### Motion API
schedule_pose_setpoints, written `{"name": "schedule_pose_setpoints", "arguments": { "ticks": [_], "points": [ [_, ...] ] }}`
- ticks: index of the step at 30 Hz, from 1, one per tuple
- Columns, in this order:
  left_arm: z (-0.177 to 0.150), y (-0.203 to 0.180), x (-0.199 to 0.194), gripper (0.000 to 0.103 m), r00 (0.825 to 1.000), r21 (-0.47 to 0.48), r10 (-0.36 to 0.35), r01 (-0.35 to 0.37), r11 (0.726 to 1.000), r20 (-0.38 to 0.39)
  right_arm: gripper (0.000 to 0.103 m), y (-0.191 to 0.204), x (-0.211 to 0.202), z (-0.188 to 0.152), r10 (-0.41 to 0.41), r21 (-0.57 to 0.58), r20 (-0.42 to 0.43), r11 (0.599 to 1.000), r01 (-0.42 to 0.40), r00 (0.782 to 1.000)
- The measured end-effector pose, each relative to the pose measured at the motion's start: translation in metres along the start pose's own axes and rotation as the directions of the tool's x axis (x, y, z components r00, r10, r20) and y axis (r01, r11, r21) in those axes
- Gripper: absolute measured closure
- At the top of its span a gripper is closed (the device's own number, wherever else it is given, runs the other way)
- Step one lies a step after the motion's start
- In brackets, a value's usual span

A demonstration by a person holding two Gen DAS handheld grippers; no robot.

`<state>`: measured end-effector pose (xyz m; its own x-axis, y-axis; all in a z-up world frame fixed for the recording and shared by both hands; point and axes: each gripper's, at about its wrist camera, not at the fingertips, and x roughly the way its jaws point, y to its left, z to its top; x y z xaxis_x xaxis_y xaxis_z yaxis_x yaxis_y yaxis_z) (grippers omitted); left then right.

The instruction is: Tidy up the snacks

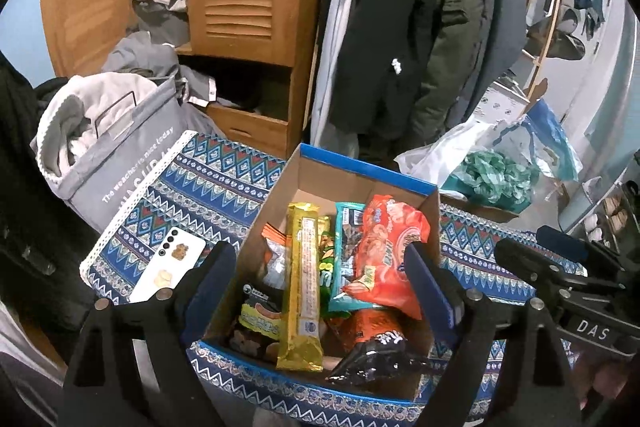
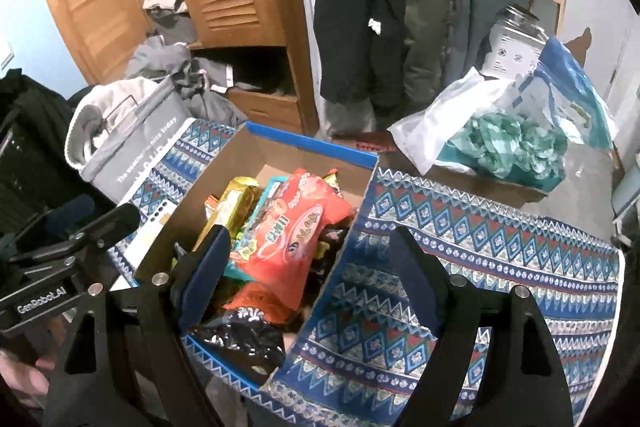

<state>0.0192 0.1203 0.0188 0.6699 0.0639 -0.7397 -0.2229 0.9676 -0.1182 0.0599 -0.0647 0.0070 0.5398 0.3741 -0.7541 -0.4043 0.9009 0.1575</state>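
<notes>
While peering down the left wrist view, left tongs point(image 1: 320, 287) spread wide and empty above the snack box point(image 1: 424, 189), yellow bar point(image 1: 304, 291) and orange packet point(image 1: 384, 259) lying directly between and beyond the pads untouched; easy to clip the cardboard rim or nudge the white phone point(image 1: 170, 269) just left of the pads. Over in the right wrist view, right tongs point(image 2: 312, 273) also parted, gripping nothing, straddling the box's near right wall, black wrapper point(image 2: 240, 339) just below the left pad; likely to snag that wall and drag the box across the patterned desk cloth point(image 2: 500, 251).
</notes>
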Motion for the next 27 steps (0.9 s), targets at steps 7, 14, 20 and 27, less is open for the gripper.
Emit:
{"name": "schedule_pose_setpoints", "arguments": {
  "ticks": [7,14,20,27],
  "points": [
    [-0.002,-0.008,-0.010,0.015,1.000,0.021,-0.008,0.008,1.000,0.010,0.021,-0.004,-0.009,-0.003,-0.007,0.002,0.017,1.000,0.007,1.000],
    [-0.004,-0.014,-0.014,0.015,1.000,0.025,-0.017,0.017,1.000,0.009,0.021,-0.010,-0.011,-0.006,-0.016,0.009,0.021,1.000,0.015,1.000],
    [-0.005,-0.019,-0.014,0.015,1.000,0.037,-0.013,0.013,0.999,0.006,0.021,-0.014,-0.011,-0.008,-0.025,0.017,0.016,1.000,0.025,1.000],
    [-0.006,-0.022,-0.014,0.015,1.000,0.038,0.001,-0.001,0.999,0.001,0.021,-0.016,-0.012,-0.009,-0.028,0.019,0.016,0.999,0.027,0.999]
  ]
}}
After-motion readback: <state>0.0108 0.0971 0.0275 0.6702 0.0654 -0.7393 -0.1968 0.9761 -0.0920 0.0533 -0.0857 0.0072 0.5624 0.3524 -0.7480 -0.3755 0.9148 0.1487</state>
